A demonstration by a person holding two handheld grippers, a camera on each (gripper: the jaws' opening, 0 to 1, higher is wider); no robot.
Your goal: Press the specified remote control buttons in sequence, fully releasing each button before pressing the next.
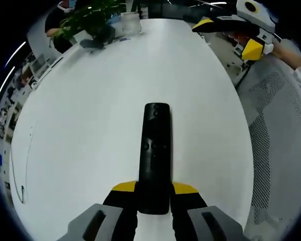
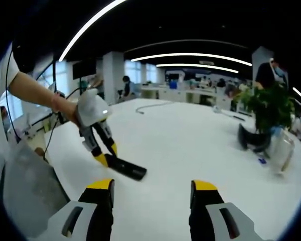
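A long black remote control (image 1: 154,150) lies lengthwise on the white table (image 1: 90,125), its near end clamped between the yellow-tipped jaws of my left gripper (image 1: 154,189). In the right gripper view the same remote (image 2: 129,168) juts out from the left gripper (image 2: 106,156), which a person's hand holds low over the table. My right gripper (image 2: 153,187) hovers above the table with its jaws wide apart and nothing between them. The right gripper (image 1: 231,27) also appears at the far upper right in the left gripper view.
A potted green plant (image 1: 93,22) and a clear jug (image 1: 131,22) stand at the table's far end. The plant (image 2: 263,115) and jug (image 2: 281,150) sit to the right in the right gripper view. A mesh chair (image 1: 278,140) stands beside the table edge.
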